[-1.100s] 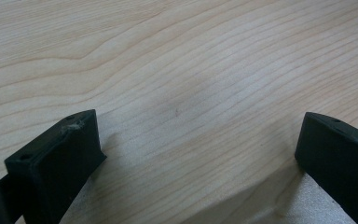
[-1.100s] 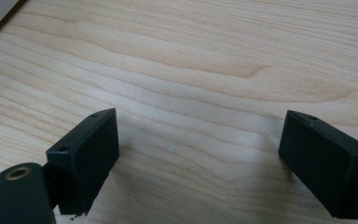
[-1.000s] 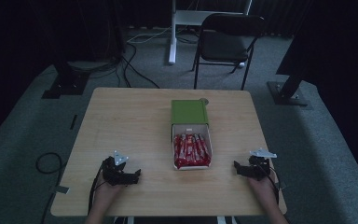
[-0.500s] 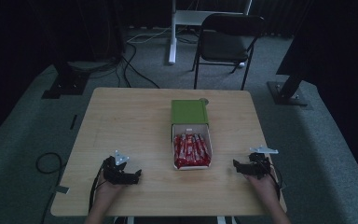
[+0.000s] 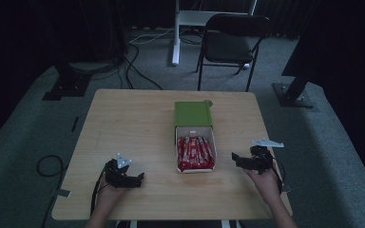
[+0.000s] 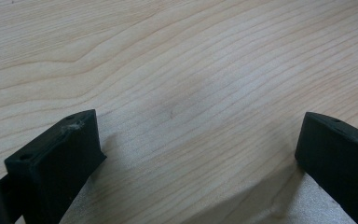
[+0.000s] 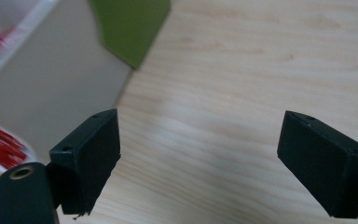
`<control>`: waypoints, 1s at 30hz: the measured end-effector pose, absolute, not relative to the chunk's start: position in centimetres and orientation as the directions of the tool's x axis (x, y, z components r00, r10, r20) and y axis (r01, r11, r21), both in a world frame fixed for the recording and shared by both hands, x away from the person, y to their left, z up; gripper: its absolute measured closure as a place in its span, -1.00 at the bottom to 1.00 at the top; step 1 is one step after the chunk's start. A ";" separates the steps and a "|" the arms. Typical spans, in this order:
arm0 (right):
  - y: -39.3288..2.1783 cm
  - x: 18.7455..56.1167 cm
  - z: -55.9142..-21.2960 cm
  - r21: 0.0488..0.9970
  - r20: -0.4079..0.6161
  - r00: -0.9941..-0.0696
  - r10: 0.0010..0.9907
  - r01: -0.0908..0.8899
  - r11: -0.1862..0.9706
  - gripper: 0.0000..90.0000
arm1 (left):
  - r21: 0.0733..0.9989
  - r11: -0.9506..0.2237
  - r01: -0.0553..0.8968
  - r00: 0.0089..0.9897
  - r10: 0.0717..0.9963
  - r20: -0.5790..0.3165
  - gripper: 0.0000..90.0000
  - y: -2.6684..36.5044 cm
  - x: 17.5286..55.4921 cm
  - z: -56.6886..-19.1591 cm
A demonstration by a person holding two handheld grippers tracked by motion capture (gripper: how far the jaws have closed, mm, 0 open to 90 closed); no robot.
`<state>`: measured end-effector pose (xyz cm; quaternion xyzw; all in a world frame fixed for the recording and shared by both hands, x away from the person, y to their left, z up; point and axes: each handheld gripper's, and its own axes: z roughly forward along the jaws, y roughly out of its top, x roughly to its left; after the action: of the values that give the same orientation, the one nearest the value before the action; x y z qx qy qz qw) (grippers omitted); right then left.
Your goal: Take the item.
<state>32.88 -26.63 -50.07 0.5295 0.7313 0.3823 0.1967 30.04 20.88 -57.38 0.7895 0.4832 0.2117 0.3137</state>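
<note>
Risk, as judged: the right gripper (image 5: 244, 160) stood nearest the tray (image 5: 214, 142), and its jaws were spread wide with the tray's pale wall just left of the left jaw. A sideways approach from that position could have caught the thin wall and pushed the tray across the table (image 5: 123, 123), or slid it further under the green sleeve (image 5: 193, 114). The red bars (image 5: 195, 153) lay packed side by side in the tray, touching; a wide grasp there could have taken more than one, or dented a wrapper.

The left gripper (image 5: 132, 178) carried less risk. Its jaws were likewise wide apart and held nothing, with bare wood between and ahead of them; the tray lay well off to the side its jaws faced.

Pose: both hands rested low at the near edge of the table, each gripper pointed inward toward the tray. The right hand (image 5: 265, 178) was near the table's right edge, the grey plate (image 5: 267, 142) uppermost.
</note>
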 end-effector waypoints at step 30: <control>-17.6 33.4 -44.9 0.803 0.128 -0.549 0.826 0.546 0.238 -0.71 | 0.700 -0.337 0.630 0.444 0.895 0.031 -0.98 20.9 30.1 -57.4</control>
<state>33.36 -17.63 -44.91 0.4458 0.7695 0.4268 0.1642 30.05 20.89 -57.38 0.7897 0.4830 0.2113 0.3138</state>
